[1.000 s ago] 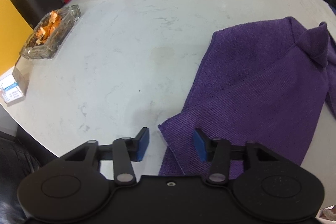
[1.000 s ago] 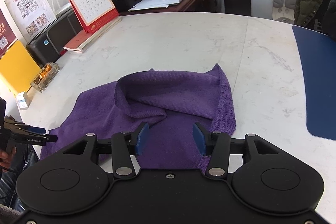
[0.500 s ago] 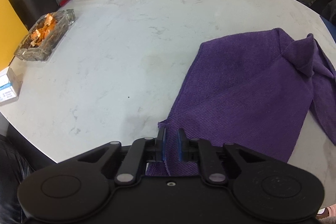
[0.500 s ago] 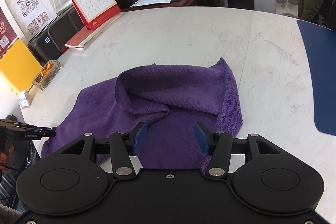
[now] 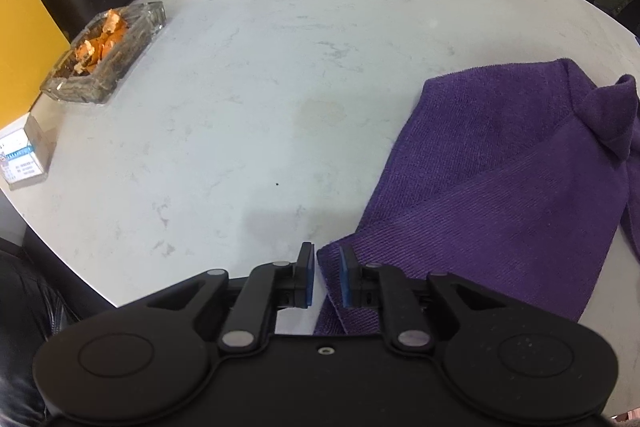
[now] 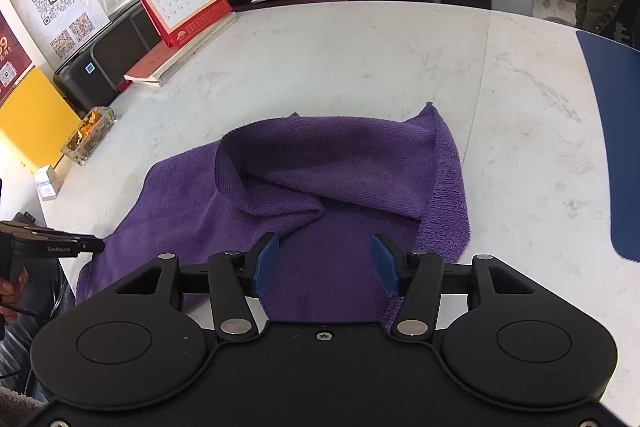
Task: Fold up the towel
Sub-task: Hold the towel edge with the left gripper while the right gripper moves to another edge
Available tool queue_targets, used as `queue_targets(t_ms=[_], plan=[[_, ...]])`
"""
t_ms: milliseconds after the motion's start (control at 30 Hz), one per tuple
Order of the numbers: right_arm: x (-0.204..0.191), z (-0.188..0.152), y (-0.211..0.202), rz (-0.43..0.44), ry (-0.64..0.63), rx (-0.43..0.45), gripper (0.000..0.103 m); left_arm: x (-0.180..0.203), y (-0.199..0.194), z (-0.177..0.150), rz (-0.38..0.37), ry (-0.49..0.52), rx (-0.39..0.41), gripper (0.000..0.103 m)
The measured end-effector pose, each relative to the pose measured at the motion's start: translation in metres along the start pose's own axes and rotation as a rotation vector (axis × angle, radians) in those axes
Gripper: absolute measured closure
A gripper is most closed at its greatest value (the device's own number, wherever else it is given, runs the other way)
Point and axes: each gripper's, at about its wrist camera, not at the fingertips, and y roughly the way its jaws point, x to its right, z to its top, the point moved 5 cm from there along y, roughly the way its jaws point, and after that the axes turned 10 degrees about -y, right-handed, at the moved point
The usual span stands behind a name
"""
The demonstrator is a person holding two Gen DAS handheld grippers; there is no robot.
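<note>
Purple towel (image 6: pixel 320 187) rumpled, far edge folded over; left hand-held gripper (image 5: pixel 324 277) narrowly parted around corner; right hand-held gripper (image 6: pixel 325 265) wide apart.

My left gripper (image 5: pixel 325 277): matte black body, two round raised discs on the housing, silver pivot pins on the linkage arms, one small screw at centre of the front edge, blue pads on both fingers (image 5: pixel 307 281). My right gripper (image 6: pixel 325 265): same build, black housing, two discs, silver pins, cross-head screw at centre, extra small screws at the bottom corners, blue pads. From the right wrist view, the left one shows side-on: black, slim, white "GenRobot.AI" lettering, a thin black cable under my hand (image 6: pixel 10 293).
</note>
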Motion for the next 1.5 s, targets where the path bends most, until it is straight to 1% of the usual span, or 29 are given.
queue_targets(t_ms=[100, 200, 400, 567, 767, 833, 933, 1000, 1067, 1167, 1200, 1300, 1433, 1500], plan=[[0.0, 0.002, 0.003, 0.003, -0.004, -0.002, 0.052, 0.0, 0.0, 0.0, 0.001, 0.002, -0.001, 0.087], [-0.001, 0.004, 0.005, 0.006, -0.008, -0.004, 0.052, 0.0, 0.0, -0.001, -0.009, -0.004, 0.0, 0.088], [-0.001, 0.008, 0.011, 0.012, -0.016, -0.008, 0.051, 0.004, 0.0, -0.001, -0.034, -0.005, -0.008, 0.097], [-0.001, 0.011, 0.01, 0.007, -0.02, -0.003, 0.051, 0.01, -0.006, -0.002, -0.06, -0.004, 0.013, 0.1], [0.002, 0.013, 0.008, -0.006, -0.014, 0.007, 0.051, 0.02, -0.016, 0.001, -0.101, 0.01, 0.037, 0.101], [0.002, 0.013, 0.009, -0.004, -0.014, 0.007, 0.051, 0.025, -0.02, 0.003, -0.121, 0.02, 0.046, 0.101], [0.002, 0.013, 0.01, -0.002, -0.014, 0.005, 0.051, 0.038, -0.028, 0.007, -0.174, 0.029, 0.055, 0.101], [0.002, 0.013, 0.01, -0.001, -0.014, 0.004, 0.051, 0.057, -0.037, 0.006, -0.238, 0.07, 0.059, 0.101], [0.002, 0.013, 0.011, 0.001, -0.013, 0.003, 0.051, 0.072, -0.042, 0.002, -0.286, 0.105, 0.055, 0.101], [0.002, 0.013, 0.012, 0.003, -0.013, 0.001, 0.051, 0.083, -0.036, -0.004, -0.288, 0.133, 0.039, 0.101], [0.002, 0.013, 0.012, 0.004, -0.013, 0.001, 0.051, 0.084, -0.03, -0.007, -0.265, 0.14, 0.033, 0.101], [0.002, 0.013, 0.013, 0.006, -0.013, -0.001, 0.051, 0.079, -0.02, -0.011, -0.237, 0.146, 0.028, 0.099], [0.002, 0.013, 0.014, 0.009, -0.012, -0.003, 0.049, 0.072, -0.024, -0.009, -0.233, 0.163, 0.052, 0.095], [0.005, 0.012, 0.014, 0.008, -0.008, -0.002, 0.049, 0.071, -0.026, -0.008, -0.242, 0.152, 0.058, 0.095]])
